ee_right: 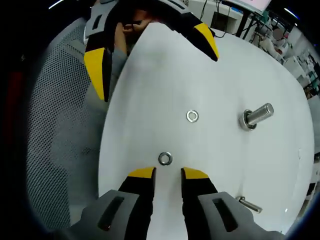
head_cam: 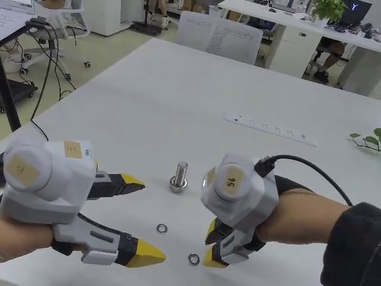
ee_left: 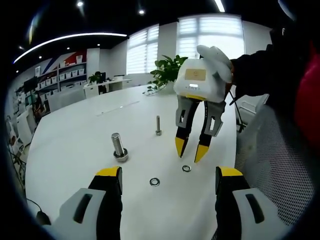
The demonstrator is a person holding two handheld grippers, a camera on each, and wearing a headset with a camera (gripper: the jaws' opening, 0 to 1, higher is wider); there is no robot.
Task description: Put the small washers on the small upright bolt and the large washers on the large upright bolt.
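Jaws of the right gripper (ee_right: 168, 173) are parted only narrowly, yellow tips pointed down at the table (head_cam: 178, 89), and nothing is gripped. Just ahead of those tips, one washer (ee_right: 165, 159) is seen lying flat, close but not touched. The second washer (ee_right: 192, 116) is found a little farther out, flat as well, between the two grippers. The left gripper (ee_left: 168, 172) is held spread wide, with nothing between its tips. Beyond the washers, the large upright bolt (head_cam: 178, 176) is stood on the white top, and the small upright bolt (ee_left: 158, 125) is seen farther back, well apart from both washers. A power strip (head_cam: 271, 128) is laid across the far side.
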